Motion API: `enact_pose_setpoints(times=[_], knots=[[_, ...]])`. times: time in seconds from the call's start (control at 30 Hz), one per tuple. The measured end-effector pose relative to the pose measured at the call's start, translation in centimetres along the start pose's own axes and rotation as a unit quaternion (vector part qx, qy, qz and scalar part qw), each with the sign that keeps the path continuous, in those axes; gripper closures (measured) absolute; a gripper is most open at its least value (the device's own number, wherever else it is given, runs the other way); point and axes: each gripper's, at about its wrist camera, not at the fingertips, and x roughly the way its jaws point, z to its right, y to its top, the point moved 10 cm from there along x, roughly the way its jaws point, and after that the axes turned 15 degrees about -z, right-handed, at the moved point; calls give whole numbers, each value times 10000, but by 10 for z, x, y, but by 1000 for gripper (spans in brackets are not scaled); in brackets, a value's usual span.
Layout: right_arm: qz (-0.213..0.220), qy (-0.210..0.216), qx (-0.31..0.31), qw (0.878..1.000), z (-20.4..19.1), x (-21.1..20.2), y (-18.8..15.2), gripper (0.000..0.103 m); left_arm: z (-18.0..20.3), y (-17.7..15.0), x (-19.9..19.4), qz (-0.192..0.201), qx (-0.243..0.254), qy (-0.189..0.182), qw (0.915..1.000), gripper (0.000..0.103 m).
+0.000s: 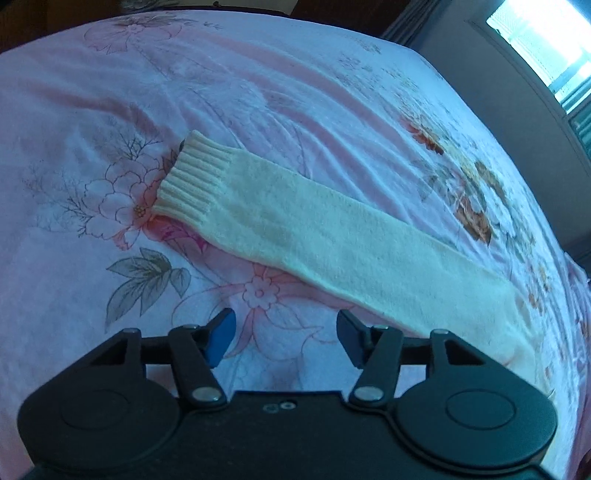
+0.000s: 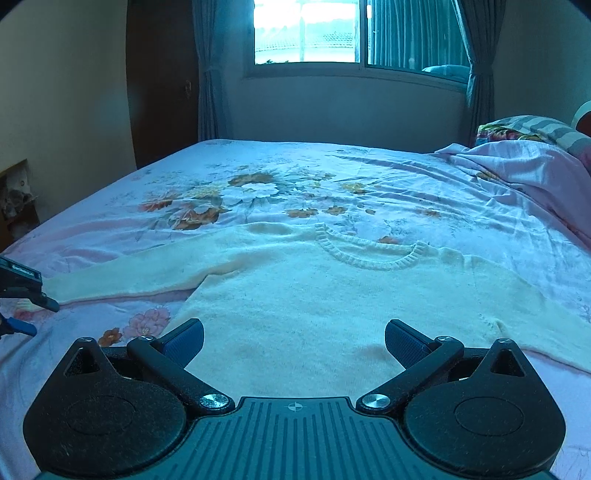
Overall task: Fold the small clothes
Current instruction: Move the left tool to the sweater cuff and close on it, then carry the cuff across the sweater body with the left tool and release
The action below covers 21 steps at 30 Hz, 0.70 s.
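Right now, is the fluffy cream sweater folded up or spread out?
Spread out. The cream knit sweater lies flat on the floral bedsheet, neckline showing, one long sleeve stretched straight sideways.

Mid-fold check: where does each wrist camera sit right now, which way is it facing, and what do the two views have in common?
Left wrist: on the left gripper, angled down at the sweater's sleeve and ribbed cuff on the floral bedsheet; its empty open fingers show.
Right wrist: on the right gripper, looking across the bed to the window, over the sweater; open fingers show.
Shared: same sweater and sheet; the left gripper's tip appears at the right view's left edge.
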Motion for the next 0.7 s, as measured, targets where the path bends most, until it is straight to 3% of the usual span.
enact_pose_setpoints(times=[0.2,0.33,0.43,0.47,0.53,0.6,0.7], knots=[[-53,20,-35,10000,-2,33,20,0,-10,31,11,189,-784,-834,9932,59],[-132,21,-73,9999,-5,51,23,0,-17,49,22,308,-1185,-1188,9853,77],[-174,32,-71,9998,-4,61,23,0,-20,60,26,478,-1335,-1221,9823,95],[-180,27,-83,9998,-4,64,24,0,-19,63,26,546,-1276,-1117,9840,102],[-204,-10,-87,9998,-2,69,23,0,-7,67,23,654,-979,-935,9886,103],[-236,-10,-52,9997,2,73,23,0,21,71,13,845,-395,-784,9925,101],[-301,3,54,9995,10,76,20,0,90,70,-5,1042,709,-808,9887,101]])
